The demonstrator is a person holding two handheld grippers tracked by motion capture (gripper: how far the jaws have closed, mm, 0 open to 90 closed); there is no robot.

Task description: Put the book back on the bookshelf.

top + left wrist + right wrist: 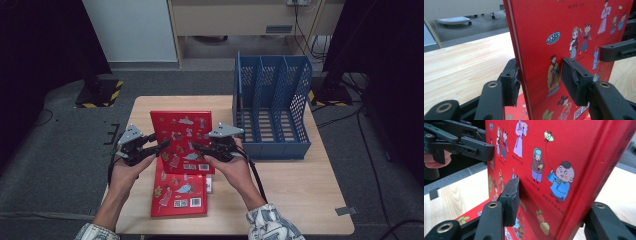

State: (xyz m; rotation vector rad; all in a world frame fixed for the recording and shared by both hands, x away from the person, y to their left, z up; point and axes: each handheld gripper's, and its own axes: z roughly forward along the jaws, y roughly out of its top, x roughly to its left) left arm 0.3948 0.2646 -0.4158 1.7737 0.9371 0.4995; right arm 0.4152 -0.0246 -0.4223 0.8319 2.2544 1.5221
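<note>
Both forearms come in from the near edge of the wooden table (300,200) and angle inward, each hand gripping its tool at about the same height; the left gripper (159,146) points right and the right gripper (196,146) points left, so they face each other across an upright red book (181,131); the left gripper's jaws are closed onto the book's left edge, one pad on the illustrated cover and the other on the back; the right gripper's jaws clasp the opposite edge, the near pad flat against the cover and the far jaw behind the book; the book stands tilted slightly back, raised above a second red book (177,195) that lies flat on the table near the person; a small white object (209,185) sits just beside that flat book; a blue file rack (270,107) with three slots stands well to the right, apart from both grippers.
</note>
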